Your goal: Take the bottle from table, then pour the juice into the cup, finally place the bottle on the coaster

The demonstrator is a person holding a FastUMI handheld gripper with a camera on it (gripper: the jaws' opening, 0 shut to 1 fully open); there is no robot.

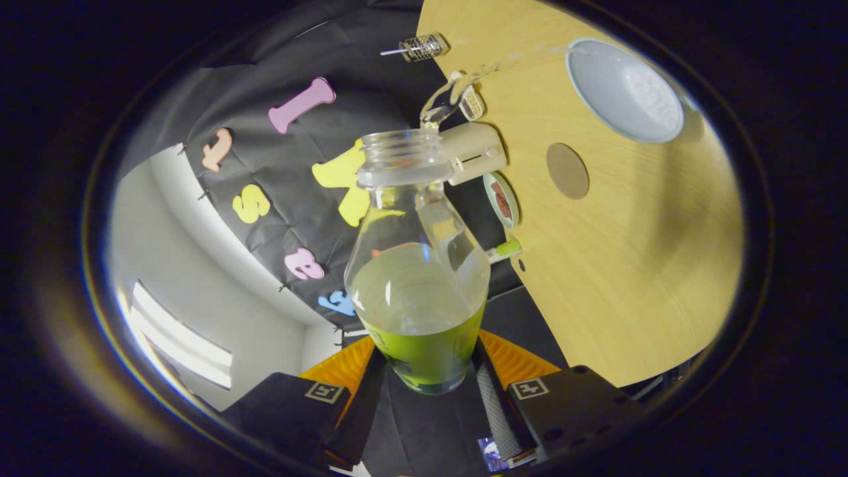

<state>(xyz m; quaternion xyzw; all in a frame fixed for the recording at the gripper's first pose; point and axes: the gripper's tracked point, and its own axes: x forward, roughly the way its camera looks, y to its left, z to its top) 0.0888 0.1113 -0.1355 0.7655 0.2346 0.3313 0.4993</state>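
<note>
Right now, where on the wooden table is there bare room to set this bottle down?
The gripper is shut on the clear glass bottle. The wide bare stretch of light wooden table below the white cup and past the round brown coaster is free. The table's edge by the tape roll and green marker is crowded.

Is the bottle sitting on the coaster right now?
No, the tool holds the bottle tilted in the air, apart from the coaster on the table.

Bottle (pixel 417 278) between the tool (pixel 424 387) fingers, coaster (pixel 568 171) beyond, cup (pixel 624 89) farther.
</note>
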